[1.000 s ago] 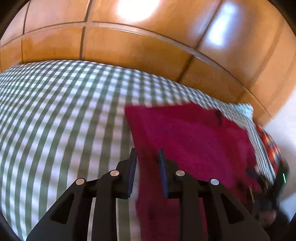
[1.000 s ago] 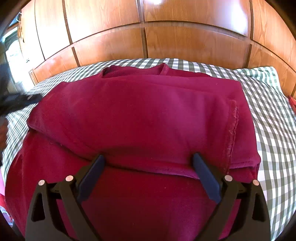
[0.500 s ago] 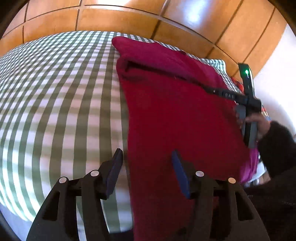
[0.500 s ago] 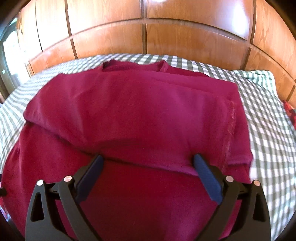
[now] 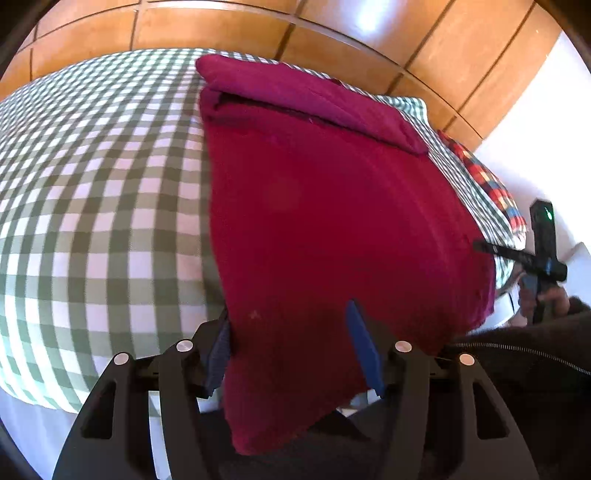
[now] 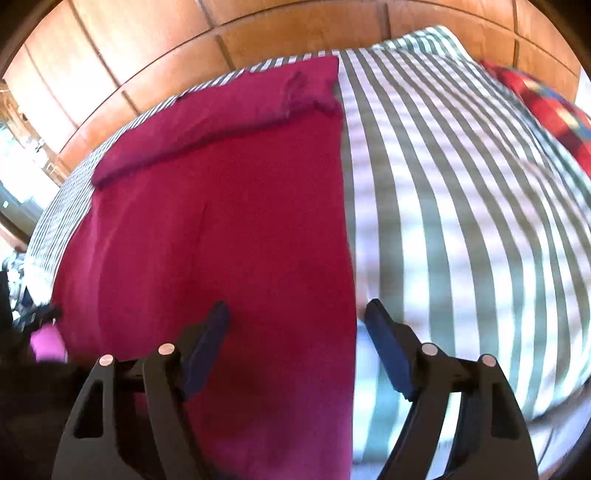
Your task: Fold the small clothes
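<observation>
A dark red garment [image 5: 325,221] lies flat on the green-and-white checked bed cover [image 5: 92,203], its far end folded over in a band [image 5: 314,96]. Its near end hangs over the bed's front edge. My left gripper [image 5: 291,332] straddles the near left corner; its jaws are opening, with cloth between them but not pinched. My right gripper [image 6: 295,325] straddles the garment's [image 6: 221,221] right edge. Its jaws are closing, one finger over red cloth, the other over the bed cover [image 6: 461,221]. The pads do not press on the cloth. A hand holds the right gripper [image 5: 543,251] at the far right of the left wrist view.
Wooden wall panels [image 5: 221,26] rise behind the bed. A red plaid cloth [image 5: 487,184] lies at the bed's right end, seen also in the right wrist view [image 6: 554,110]. A person's dark sleeve [image 5: 535,369] fills the lower right. The bed's front edge runs just below both grippers.
My left gripper came from the bare bed cover to the garment's near left corner and opened wider. My right gripper swung from the garment's middle to its right edge and its jaws narrowed.
</observation>
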Demonstrator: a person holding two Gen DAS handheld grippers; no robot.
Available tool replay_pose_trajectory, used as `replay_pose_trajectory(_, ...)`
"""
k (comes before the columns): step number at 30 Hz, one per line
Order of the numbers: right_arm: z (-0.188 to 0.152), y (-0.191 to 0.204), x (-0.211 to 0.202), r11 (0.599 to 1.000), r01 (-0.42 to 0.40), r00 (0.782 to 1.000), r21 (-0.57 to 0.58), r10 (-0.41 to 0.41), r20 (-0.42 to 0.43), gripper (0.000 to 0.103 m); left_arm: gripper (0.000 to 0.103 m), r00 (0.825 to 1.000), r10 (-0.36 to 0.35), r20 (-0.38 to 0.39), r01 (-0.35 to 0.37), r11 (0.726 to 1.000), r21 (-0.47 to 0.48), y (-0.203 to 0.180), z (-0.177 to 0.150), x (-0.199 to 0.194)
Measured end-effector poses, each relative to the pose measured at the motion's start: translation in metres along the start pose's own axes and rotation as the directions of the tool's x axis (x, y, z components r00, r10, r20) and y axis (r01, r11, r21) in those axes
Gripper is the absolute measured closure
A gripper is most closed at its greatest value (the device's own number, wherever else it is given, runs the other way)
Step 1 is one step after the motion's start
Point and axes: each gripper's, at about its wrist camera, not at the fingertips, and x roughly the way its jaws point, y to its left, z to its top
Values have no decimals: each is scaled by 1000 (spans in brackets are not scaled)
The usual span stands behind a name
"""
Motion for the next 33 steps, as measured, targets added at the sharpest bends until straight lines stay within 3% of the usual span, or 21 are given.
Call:
replay_pose_trajectory(2, -18, -1, -5, 1000, -11, 999, 19, 12, -33, 30, 49, 1000, -9, -13, 9, 1000, -1, -1, -4, 0)
replay_pose_trajectory(4, -36, -1, -3, 999, -23, 997, 28, 25, -79, 39, 60, 1000, -12, -20, 12, 1000, -9, 1, -6, 1)
replay_pose_trajectory(6, -48, -1, 3, 999, -22, 993, 28, 25, -116, 52, 85, 999, -33, -33, 32, 999, -22, 4, -7, 3)
replay_pose_trajectory(9, -50, -1, 7, 998, -46, 990, 41, 51, -133, 86, 91, 997, -74, -31, 74, 997, -15, 2, -9, -1)
replay_pose_trajectory(10, -49, 3, 5, 998, -60, 989, 27, 63, -133, 89, 91, 994, -109, -19, 109, 994, -22, 2, -8, -6)
replay_pose_trajectory(13, -34, 24, -14, 988, -151, 984, -21, 148, -96, 90, 92, 976, -213, 38, 215, 974, -72, 9, -3, -23)
replay_pose_trajectory(18, 6, 42, -45, 958, -286, 957, -23, 286, 43, 90, 92, 926, -346, 152, 367, 920, -139, 18, 16, -44)
replay_pose_trajectory(20, 28, 47, -47, 952, -303, 949, -31, 305, 86, 90, 92, 906, -379, 189, 407, 903, -140, 18, 31, -46)
replay_pose_trajectory(23, 61, 49, -38, 959, -281, 951, -41, 284, 121, 91, 92, 890, -395, 230, 433, 890, -146, 20, 55, -44)
replay_pose_trajectory(25, 78, 45, -30, 965, -262, 956, -26, 263, 131, 91, 92, 886, -387, 256, 435, 885, -165, 22, 78, -36)
replay_pose_trajectory(28, 113, 32, -12, 970, -242, 961, 24, 237, 140, 91, 92, 907, -332, 259, 391, 893, -224, 33, 111, -23)
replay_pose_trajectory(29, 123, 27, -8, 970, -238, 963, 41, 231, 140, 90, 91, 916, -308, 258, 371, 895, -248, 36, 121, -19)
replay_pose_trajectory(31, 142, 21, 2, 972, -219, 967, 86, 204, 153, 78, 78, 935, -263, 240, 333, 883, -331, 51, 144, -5)
replay_pose_trajectory(32, 148, 15, 4, 969, -222, 966, 106, 204, 160, 52, 48, 938, -240, 250, 322, 871, -371, 61, 154, -1)
replay_pose_trajectory(33, 154, 9, 4, 966, -223, 963, 131, 197, 183, 26, 27, 937, -214, 275, 314, 860, -402, 69, 156, -3)
